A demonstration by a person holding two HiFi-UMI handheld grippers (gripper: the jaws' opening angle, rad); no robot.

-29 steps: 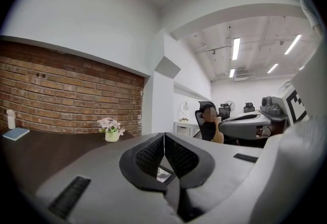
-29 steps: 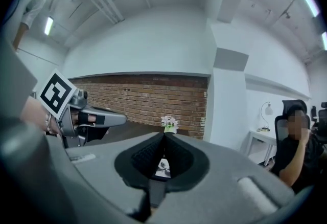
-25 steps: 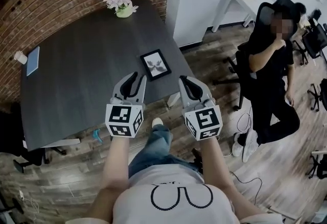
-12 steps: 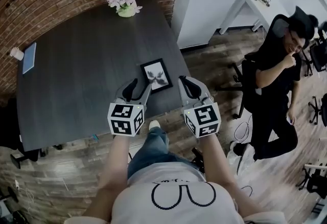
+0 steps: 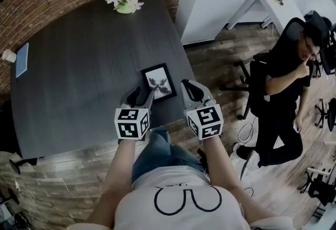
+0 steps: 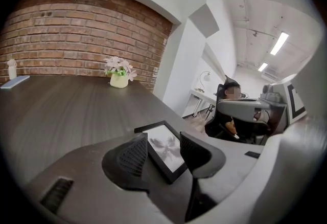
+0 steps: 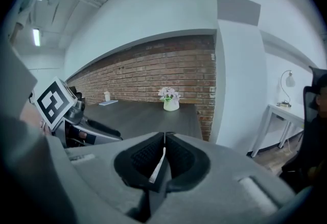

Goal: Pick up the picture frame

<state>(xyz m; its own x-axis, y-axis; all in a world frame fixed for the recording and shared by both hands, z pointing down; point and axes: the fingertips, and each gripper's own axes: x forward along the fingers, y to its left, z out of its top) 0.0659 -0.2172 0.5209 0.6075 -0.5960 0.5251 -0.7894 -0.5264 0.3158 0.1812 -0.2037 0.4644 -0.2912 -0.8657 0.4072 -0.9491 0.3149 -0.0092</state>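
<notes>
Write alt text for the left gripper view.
The left claw, jaws just opened and apart, points at a black picture frame lying flat on a dark table, its near corner showing in the gap, ungripped. Behind: potted flowers, brick wall, seated person at right.

The right gripper (image 7: 164,138) has its jaws pushed tight together. Behind it is a dark table (image 7: 143,115). A pot of flowers (image 7: 170,99) stands at the table's far edge, by the brick wall (image 7: 153,74).
</notes>
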